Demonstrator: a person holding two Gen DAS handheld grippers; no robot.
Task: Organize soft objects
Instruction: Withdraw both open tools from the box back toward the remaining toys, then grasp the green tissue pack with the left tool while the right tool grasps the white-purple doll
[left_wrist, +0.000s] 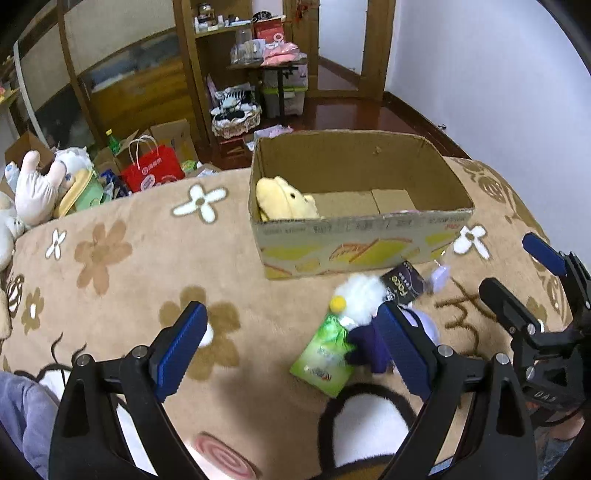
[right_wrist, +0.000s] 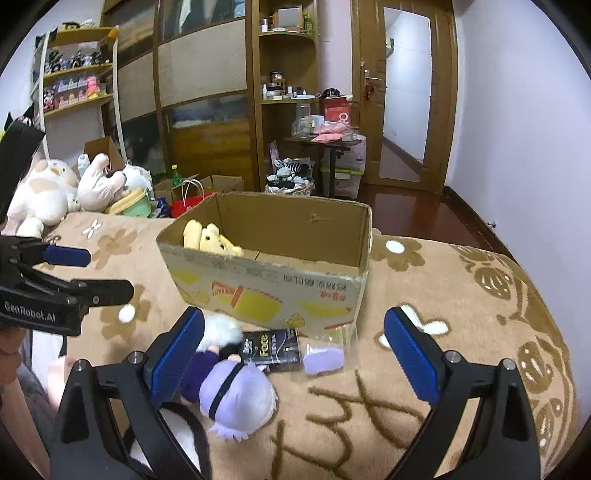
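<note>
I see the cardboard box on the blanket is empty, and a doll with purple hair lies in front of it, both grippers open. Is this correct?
Not quite. The box is not empty: a yellow plush sits in its left end, as the right wrist view shows. The rest holds: the purple-haired doll lies on the blanket in front of the box, and the left gripper and right gripper are both open.

A lived-in home bedroom: flower-patterned plush blanket (right_wrist: 461, 332) underfoot; wooden wardrobe (right_wrist: 203, 92) at 11 o'clock; toy-filled shelves (right_wrist: 74, 74) at 10 o'clock; open wooden door (right_wrist: 406, 92) at 1 o'clock; stuffed animals (right_wrist: 55, 192) at 9 o'clock.
</note>
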